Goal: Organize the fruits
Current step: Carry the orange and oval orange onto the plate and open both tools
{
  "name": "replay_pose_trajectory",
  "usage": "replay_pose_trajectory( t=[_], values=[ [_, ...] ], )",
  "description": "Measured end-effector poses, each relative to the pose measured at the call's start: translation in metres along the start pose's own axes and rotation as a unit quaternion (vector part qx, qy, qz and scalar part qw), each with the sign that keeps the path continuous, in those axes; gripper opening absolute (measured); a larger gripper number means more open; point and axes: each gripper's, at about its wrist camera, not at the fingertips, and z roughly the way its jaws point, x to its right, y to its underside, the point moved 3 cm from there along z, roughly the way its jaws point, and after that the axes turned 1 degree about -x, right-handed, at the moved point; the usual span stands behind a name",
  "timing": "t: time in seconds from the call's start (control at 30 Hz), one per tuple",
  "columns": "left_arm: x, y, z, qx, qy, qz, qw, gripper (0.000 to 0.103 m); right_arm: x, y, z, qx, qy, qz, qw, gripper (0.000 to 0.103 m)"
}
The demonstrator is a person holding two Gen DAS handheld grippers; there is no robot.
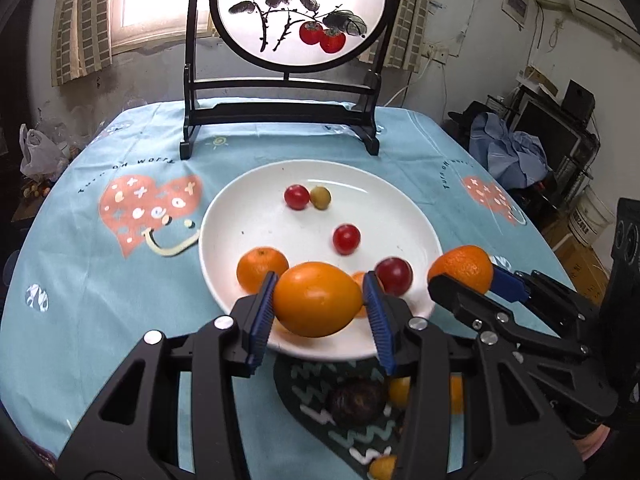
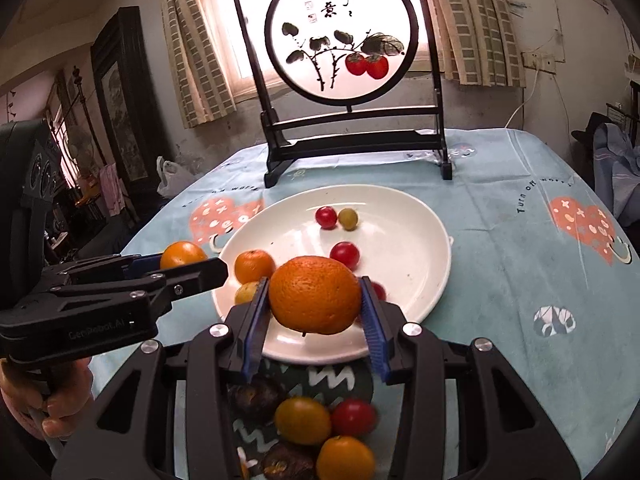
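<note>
My left gripper [image 1: 320,280] is shut on a smooth orange fruit [image 1: 316,300], held above the near rim of the white plate [image 1: 256,224]. In the right wrist view my right gripper [image 2: 315,284] is shut on a rough-skinned orange [image 2: 314,300], also above the near rim of the plate [image 2: 400,248]. Each gripper shows in the other's view: the right gripper [image 1: 468,280] with its orange [image 1: 462,268], the left gripper [image 2: 188,262] with its fruit [image 2: 182,256]. On the plate lie a mandarin [image 1: 262,270] and several cherry tomatoes [image 1: 346,239].
Several loose fruits [image 2: 302,420], among them dark round ones [image 2: 256,396], lie on the tablecloth's dark patch below the grippers. A black-framed round painted screen [image 1: 298,12] stands behind the plate. The blue tablecloth [image 1: 100,280] covers the round table. A hand [image 2: 56,408] holds the left gripper.
</note>
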Motion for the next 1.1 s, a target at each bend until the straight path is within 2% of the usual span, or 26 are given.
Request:
replay_pose_trajectory(
  t=[0.1, 0.23, 0.37, 0.53, 0.57, 0.6, 0.63, 0.7, 0.73, 0.87, 0.97, 1.1],
  values=[
    [-0.003, -0.021, 0.024, -0.004, -0.021, -0.001, 0.9998, 0.044, 0.014, -0.015, 0.021, -0.005, 0.015, 0.009, 1.000, 0.044],
    [-0.012, -0.036, 0.059, -0.032, -0.034, -0.016, 0.9988, 0.044, 0.030, -0.021, 0.050, -0.033, 0.020, 0.017, 0.999, 0.044],
    [-0.020, -0.039, 0.089, -0.062, -0.054, -0.024, 0.9964, 0.044, 0.040, -0.020, 0.072, -0.063, 0.013, 0.027, 0.998, 0.044],
    [-0.021, -0.032, 0.101, -0.080, -0.057, -0.028, 0.9947, 0.046, 0.039, -0.015, 0.082, -0.080, 0.018, 0.015, 0.997, 0.045],
    [-0.021, -0.032, 0.100, -0.082, -0.059, -0.031, 0.9945, 0.050, 0.038, -0.015, 0.081, -0.082, 0.019, 0.015, 0.996, 0.047],
    [-0.021, -0.032, 0.095, -0.078, -0.059, -0.033, 0.9947, 0.068, 0.036, -0.016, 0.079, -0.080, 0.019, 0.014, 0.997, 0.048],
    [-0.021, -0.032, 0.087, -0.065, -0.061, -0.035, 0.9954, 0.077, 0.035, -0.017, 0.075, -0.076, 0.016, 0.012, 0.997, 0.049],
    [-0.019, -0.032, 0.070, -0.042, -0.069, -0.028, 0.9963, 0.079, 0.031, -0.021, 0.062, -0.061, 0.009, 0.006, 0.998, 0.050],
    [-0.017, -0.031, 0.061, -0.036, -0.071, -0.022, 0.9966, 0.084, 0.029, -0.022, 0.056, -0.055, 0.008, 0.005, 0.998, 0.052],
    [-0.018, -0.020, 0.021, -0.010, -0.080, -0.022, 0.9965, 0.093, 0.021, -0.016, 0.028, -0.039, -0.006, 0.000, 0.999, 0.052],
    [-0.021, -0.002, 0.000, -0.002, -0.081, -0.031, 0.9962, 0.097, 0.020, -0.001, 0.013, -0.040, -0.012, 0.002, 0.999, 0.052],
    [-0.026, 0.032, -0.011, -0.004, -0.074, -0.041, 0.9964, 0.098, 0.019, 0.028, -0.003, -0.058, -0.025, -0.012, 0.998, 0.052]
  ],
)
